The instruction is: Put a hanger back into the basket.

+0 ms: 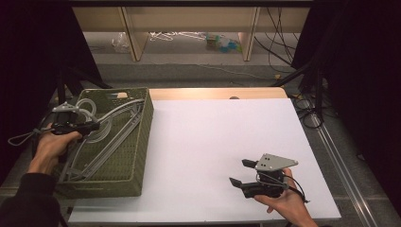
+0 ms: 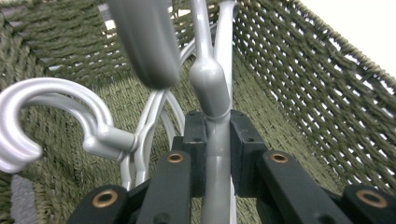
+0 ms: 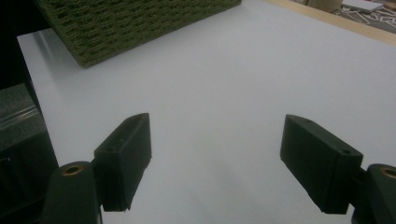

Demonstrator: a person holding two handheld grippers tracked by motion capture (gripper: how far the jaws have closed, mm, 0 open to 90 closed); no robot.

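**Left claw clamped on a hanger in the basket, right claw idle over the counter**

Nearest you, your right claw [image 1: 239, 172] sits low over the white counter [image 1: 213, 142] at its near right corner, held in your right hand [image 1: 283, 201]. Its jaws stand wide apart with nothing between them; in the right gripper view the bare white surface lies under the gap, and the corner of the green woven basket [image 3: 130, 23] shows beyond, well apart from the jaws.

On your left, your left hand [image 1: 49, 146] holds the left claw [image 1: 94, 126] over the basket's left rim, pointing in toward its middle. In the left gripper view the jaws are pressed together on the neck of a grey plastic hanger [image 2: 210, 88], just below where the stem thickens. That hanger's hook curves up and close past the camera, blurred.

The basket [image 1: 142, 142] rests along the left edge of the counter. Inside it, beside the gripped hanger, a second grey hanger [image 2: 56, 116] lies with its hook curling to the left against the woven floor. More hanger arms [image 1: 118, 127] run lengthwise down the basket toward its near end.
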